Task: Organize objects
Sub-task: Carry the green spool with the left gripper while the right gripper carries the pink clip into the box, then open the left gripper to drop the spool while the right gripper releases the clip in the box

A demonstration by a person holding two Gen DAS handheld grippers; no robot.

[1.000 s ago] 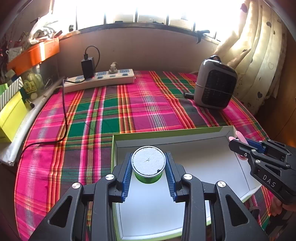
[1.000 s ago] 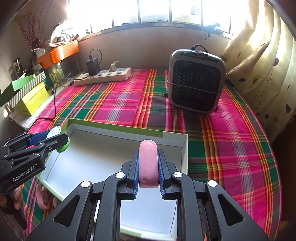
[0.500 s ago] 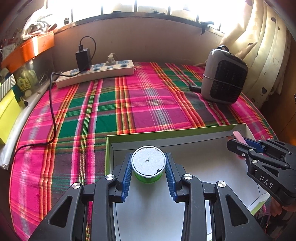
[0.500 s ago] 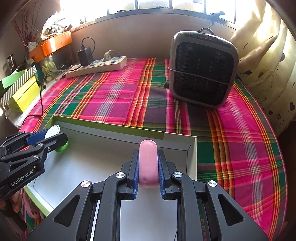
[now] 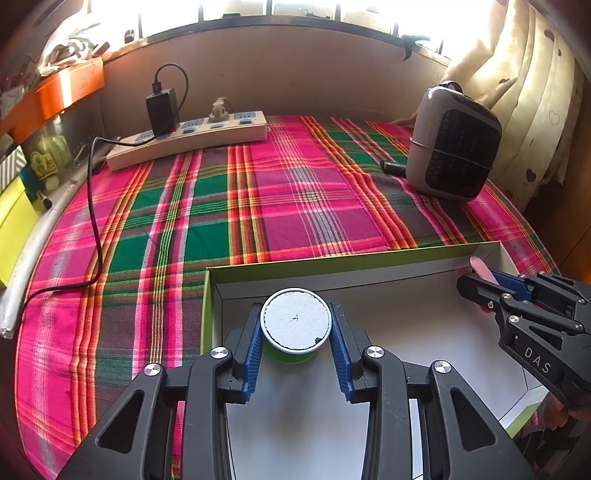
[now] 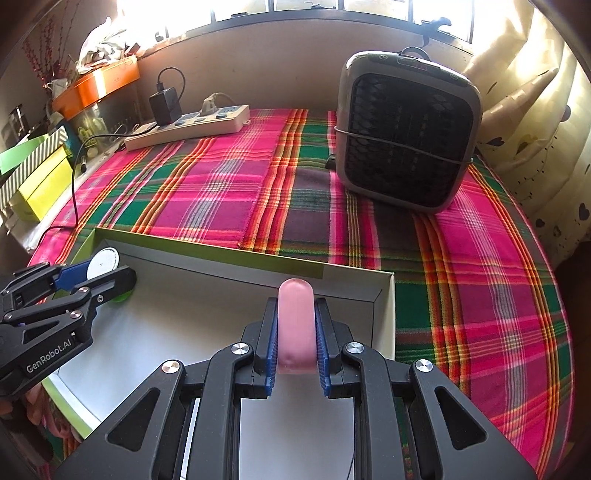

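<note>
Over the shallow box [image 5: 391, 258] on plaid desk: left gripper [image 5: 295, 343] fingers clamped on green white-topped tub [image 5: 294, 321]; right gripper [image 6: 296, 338] fingers pinch pink capsule [image 6: 296, 325], both w/ items inside box.

A lived-in home room is shown, sunlit through a barred window [image 6: 369, 7]. A table is covered with a pink-and-green plaid cloth [image 5: 295, 206], on which a power strip [image 5: 188, 136] with a plugged-in charger [image 5: 162, 110] and a small space heater [image 6: 406, 133] are set. Heart-print curtains [image 6: 535, 110] and stacked boxes [image 6: 40, 177] are seen at the edges.
</note>
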